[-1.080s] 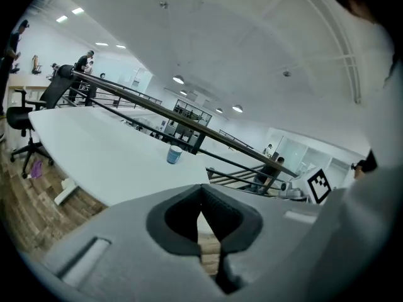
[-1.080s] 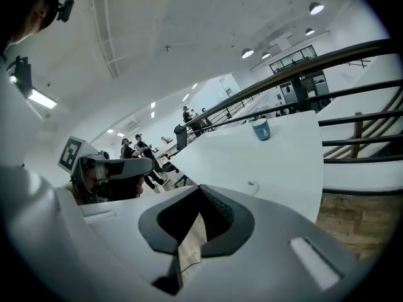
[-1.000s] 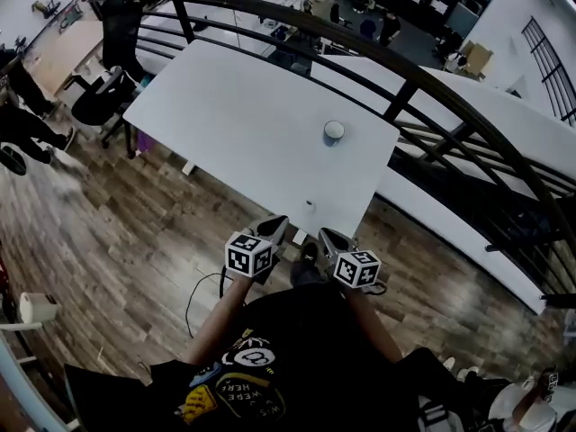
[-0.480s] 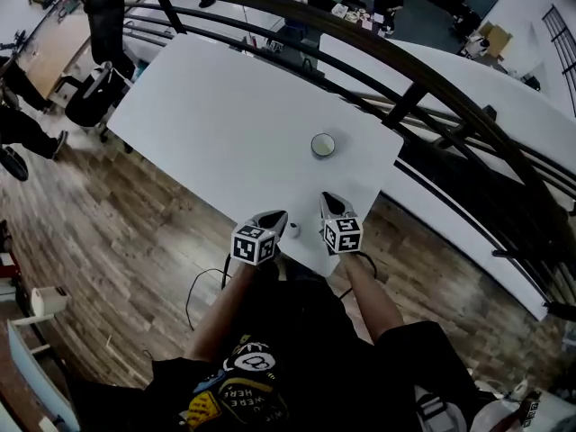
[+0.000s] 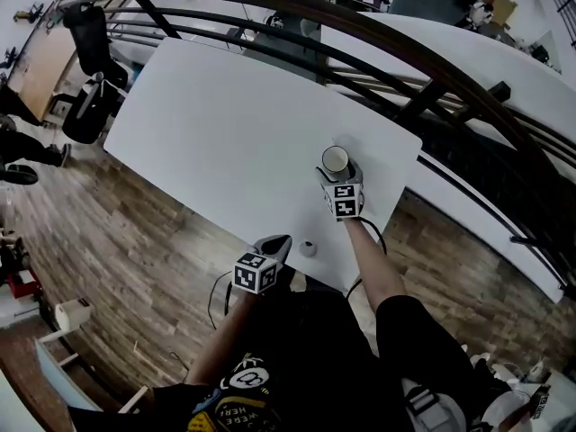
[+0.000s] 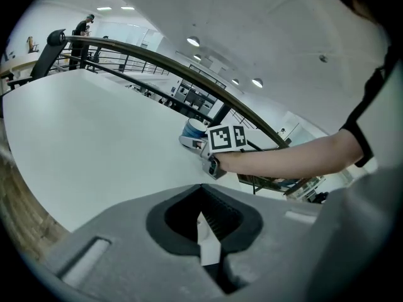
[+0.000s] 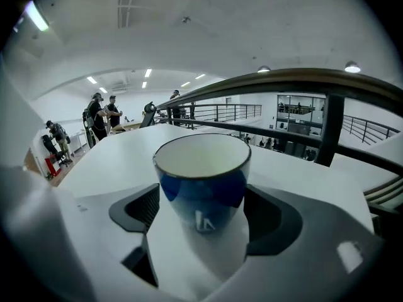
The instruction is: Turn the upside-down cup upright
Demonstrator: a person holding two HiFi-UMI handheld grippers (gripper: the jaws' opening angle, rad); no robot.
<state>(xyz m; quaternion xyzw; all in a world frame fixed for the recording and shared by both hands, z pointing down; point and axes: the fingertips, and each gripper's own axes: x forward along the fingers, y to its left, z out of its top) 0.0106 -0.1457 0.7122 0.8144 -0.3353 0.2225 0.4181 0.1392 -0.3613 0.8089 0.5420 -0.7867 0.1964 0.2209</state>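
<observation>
A blue cup that fades to white stands near the right edge of the white table. Its round white top face points up; I cannot tell whether that face is the mouth or the base. My right gripper has its jaws opening, one on each side of the cup, and the pads are not pressing on it. My left gripper hangs shut and empty at the table's near edge. In the left gripper view the right gripper sits at the cup.
A small white round thing lies by the table's near edge, between the two arms. A dark curved railing runs behind the table. An office chair stands off the left end. Wooden floor lies below.
My right gripper has reached forward across the table to the cup and opened around it. The left gripper has stayed shut near the table's front edge.
</observation>
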